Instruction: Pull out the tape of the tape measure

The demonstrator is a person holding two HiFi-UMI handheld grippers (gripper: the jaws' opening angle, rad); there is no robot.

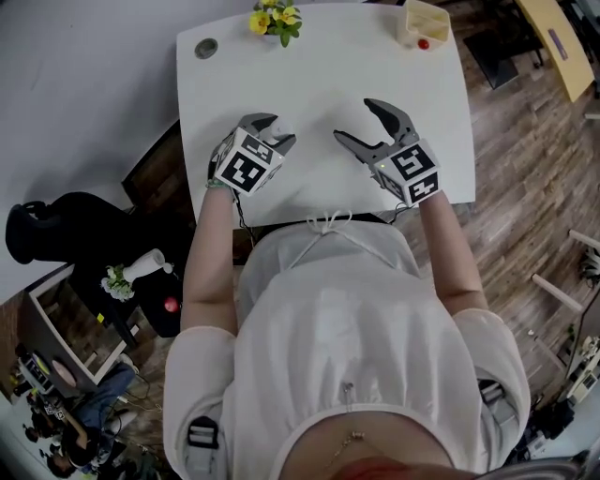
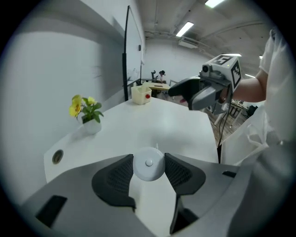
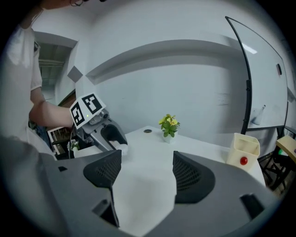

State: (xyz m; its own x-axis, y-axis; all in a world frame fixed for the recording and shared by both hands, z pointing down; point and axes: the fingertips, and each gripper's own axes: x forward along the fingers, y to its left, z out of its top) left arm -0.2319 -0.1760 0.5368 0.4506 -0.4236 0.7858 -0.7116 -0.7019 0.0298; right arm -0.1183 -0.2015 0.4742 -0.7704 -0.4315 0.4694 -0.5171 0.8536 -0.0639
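Note:
A small round white tape measure [image 2: 148, 163] with a centre button sits between the pads of my left gripper [image 2: 148, 170], which is shut on it above the white table [image 1: 319, 75]. In the head view the left gripper [image 1: 272, 131] is near the table's front left. In the right gripper view the left gripper [image 3: 113, 135] shows with the white case [image 3: 121, 148] at its tips. No pulled-out tape is visible. My right gripper [image 1: 354, 120] is open and empty a short way to the right; its jaws [image 3: 143, 169] stand wide apart, and it shows in the left gripper view [image 2: 185, 90].
A small pot of yellow flowers [image 1: 277, 19] stands at the table's far edge. A cream container with a red ball [image 1: 424, 23] sits at the far right corner. A round cable hole [image 1: 205, 47] is at the far left corner. The person's torso is against the front edge.

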